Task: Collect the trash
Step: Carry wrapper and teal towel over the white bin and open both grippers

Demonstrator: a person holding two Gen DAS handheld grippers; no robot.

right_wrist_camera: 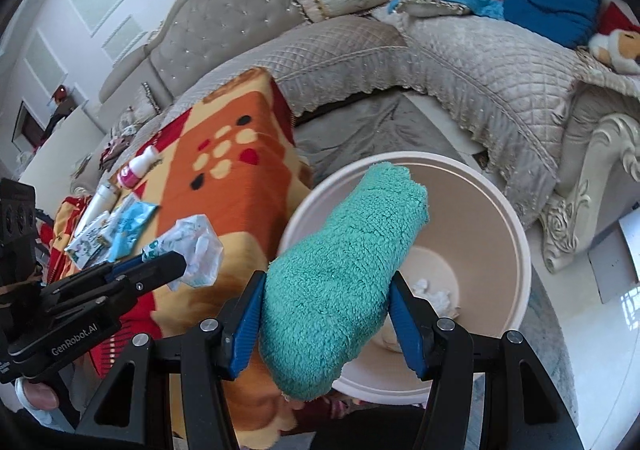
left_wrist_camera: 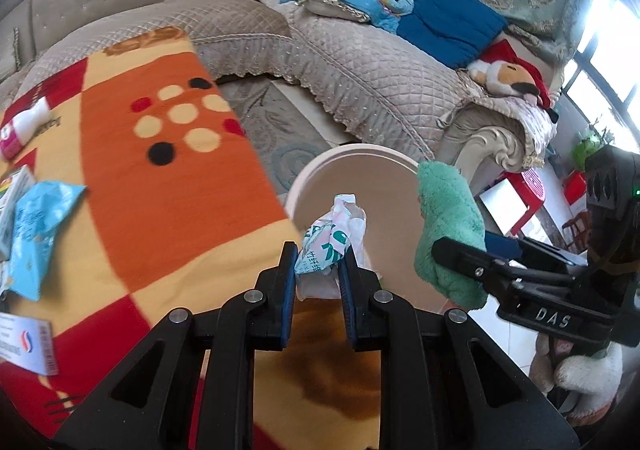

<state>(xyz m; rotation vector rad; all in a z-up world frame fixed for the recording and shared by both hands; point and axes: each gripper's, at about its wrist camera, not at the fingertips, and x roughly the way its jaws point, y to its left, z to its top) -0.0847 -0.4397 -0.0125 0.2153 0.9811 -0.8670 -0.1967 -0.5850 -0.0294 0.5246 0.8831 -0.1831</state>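
Observation:
My left gripper (left_wrist_camera: 318,264) is shut on a crumpled white-and-green tissue wrapper (left_wrist_camera: 330,240), held at the near rim of the pale pink bin (left_wrist_camera: 352,152). It also shows in the right wrist view (right_wrist_camera: 192,248), left of the bin (right_wrist_camera: 516,226). My right gripper (right_wrist_camera: 326,302) is shut on a folded teal fluffy cloth (right_wrist_camera: 344,274), held over the bin's near left side; the cloth also shows in the left wrist view (left_wrist_camera: 446,234). White crumpled paper (right_wrist_camera: 434,292) lies on the bin's bottom.
An orange, red and yellow blanket (left_wrist_camera: 160,178) covers the surface at left. On it lie a blue packet (left_wrist_camera: 36,234), a pink-and-white bottle (left_wrist_camera: 24,128) and a white box (left_wrist_camera: 28,346). A quilted beige sofa (left_wrist_camera: 360,62) stands behind.

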